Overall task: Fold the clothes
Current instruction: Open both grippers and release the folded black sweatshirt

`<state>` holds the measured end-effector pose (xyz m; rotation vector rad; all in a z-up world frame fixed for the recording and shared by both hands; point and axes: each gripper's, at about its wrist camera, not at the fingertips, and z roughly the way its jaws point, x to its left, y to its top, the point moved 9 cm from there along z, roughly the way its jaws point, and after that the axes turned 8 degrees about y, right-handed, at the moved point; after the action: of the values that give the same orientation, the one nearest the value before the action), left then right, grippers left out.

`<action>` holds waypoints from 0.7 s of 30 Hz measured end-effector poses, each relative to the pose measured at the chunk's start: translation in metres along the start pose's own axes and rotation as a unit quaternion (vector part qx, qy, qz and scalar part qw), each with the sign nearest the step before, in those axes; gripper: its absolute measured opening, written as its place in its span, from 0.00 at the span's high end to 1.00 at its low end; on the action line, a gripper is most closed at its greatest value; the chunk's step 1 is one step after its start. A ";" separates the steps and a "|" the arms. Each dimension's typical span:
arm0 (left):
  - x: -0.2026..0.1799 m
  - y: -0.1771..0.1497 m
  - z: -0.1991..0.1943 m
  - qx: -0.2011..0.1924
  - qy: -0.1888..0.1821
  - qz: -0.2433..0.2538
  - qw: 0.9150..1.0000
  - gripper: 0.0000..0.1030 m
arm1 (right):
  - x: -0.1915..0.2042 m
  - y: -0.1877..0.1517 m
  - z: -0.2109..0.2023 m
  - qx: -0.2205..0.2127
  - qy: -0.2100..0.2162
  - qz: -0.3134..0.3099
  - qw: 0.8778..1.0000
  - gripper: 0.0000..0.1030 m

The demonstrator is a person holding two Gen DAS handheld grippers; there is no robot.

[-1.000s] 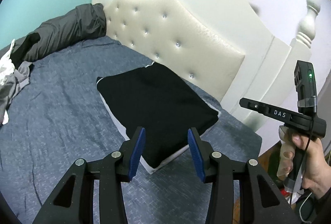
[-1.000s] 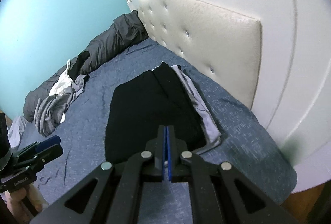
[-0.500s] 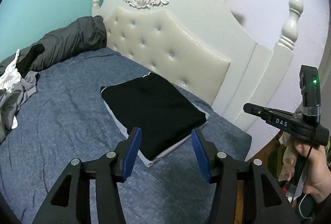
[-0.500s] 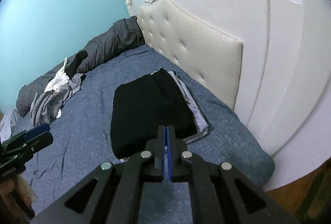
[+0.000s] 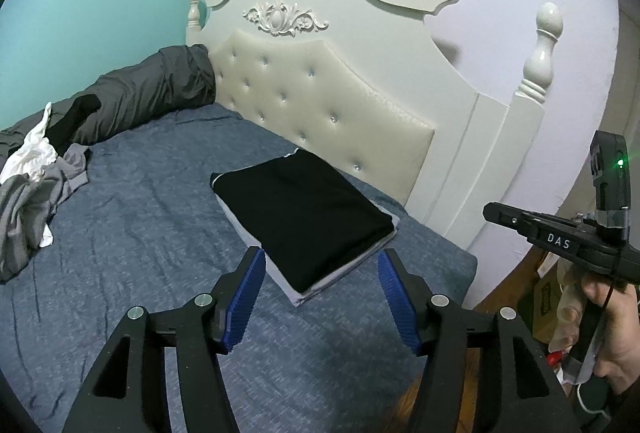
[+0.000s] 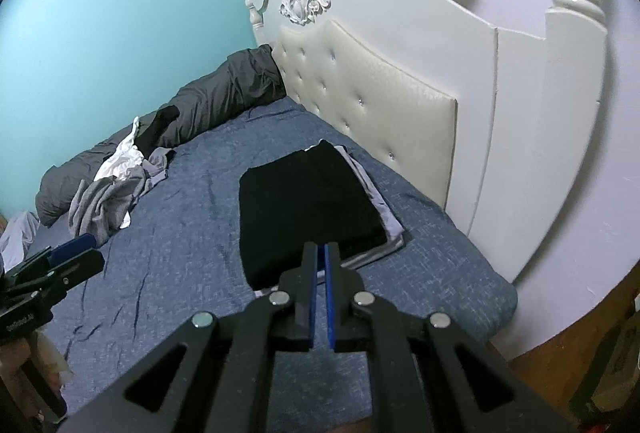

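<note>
Clothes pile [image 5: 28,189] far left, we note | left gripper [image 5: 320,297] nearer, jaws spread, just widening, empty | right gripper [image 6: 319,297] just cracked open, empty | folded stack [image 5: 300,217] ahead.

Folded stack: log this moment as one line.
stack: black top, on bed, untouched | left gripper: open, empty, jaws just widened | right gripper: slightly ajar, empty | unfolded pile: waiting
</note>
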<state>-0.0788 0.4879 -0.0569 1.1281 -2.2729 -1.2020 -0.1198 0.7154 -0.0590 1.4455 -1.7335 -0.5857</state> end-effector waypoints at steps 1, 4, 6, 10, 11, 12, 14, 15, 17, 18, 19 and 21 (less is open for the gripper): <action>0.002 -0.001 -0.003 0.000 0.001 0.000 1.000 0.38 | 0.003 -0.001 -0.003 -0.001 0.002 0.000 1.000 0.91; 0.005 -0.002 -0.012 -0.003 0.003 -0.001 1.000 0.38 | 0.013 -0.004 -0.009 -0.001 0.002 -0.005 1.000 0.85; 0.008 -0.002 -0.018 -0.007 0.006 -0.001 1.000 0.37 | 0.018 -0.006 -0.013 -0.002 0.003 -0.006 1.000 0.83; 0.012 -0.002 -0.028 -0.013 0.009 -0.003 1.000 0.34 | 0.023 -0.009 -0.022 -0.007 0.001 -0.002 1.000 0.64; 0.012 -0.003 -0.030 -0.013 0.010 -0.003 1.000 0.33 | 0.024 -0.009 -0.025 -0.008 0.001 -0.001 1.000 0.55; 0.013 -0.004 -0.032 -0.014 0.010 -0.003 1.000 0.33 | 0.026 -0.010 -0.027 -0.009 0.000 -0.001 1.000 0.53; 0.013 -0.005 -0.037 -0.015 0.011 -0.002 1.000 0.32 | 0.028 -0.011 -0.032 -0.011 -0.001 -0.001 1.000 0.52; 0.014 -0.006 -0.039 -0.016 0.010 -0.002 1.000 0.32 | 0.030 -0.012 -0.035 -0.012 -0.002 -0.001 1.000 0.51; 0.015 -0.007 -0.043 -0.017 0.009 -0.003 1.000 0.31 | 0.033 -0.013 -0.040 -0.014 -0.004 -0.001 1.000 0.47; 0.015 -0.008 -0.045 -0.017 0.009 -0.003 1.000 0.31 | 0.034 -0.014 -0.043 -0.016 -0.004 -0.001 1.000 0.45; 0.016 -0.009 -0.047 -0.017 0.008 -0.004 1.000 0.30 | 0.036 -0.015 -0.045 -0.018 -0.003 -0.002 1.000 0.44; 0.016 -0.010 -0.051 -0.019 0.008 -0.004 1.000 0.28 | 0.040 -0.016 -0.050 -0.021 -0.003 -0.004 1.000 0.41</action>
<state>-0.0535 0.4450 -0.0359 1.1301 -2.2259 -1.2302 -0.0717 0.6795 -0.0304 1.4223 -1.7112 -0.6277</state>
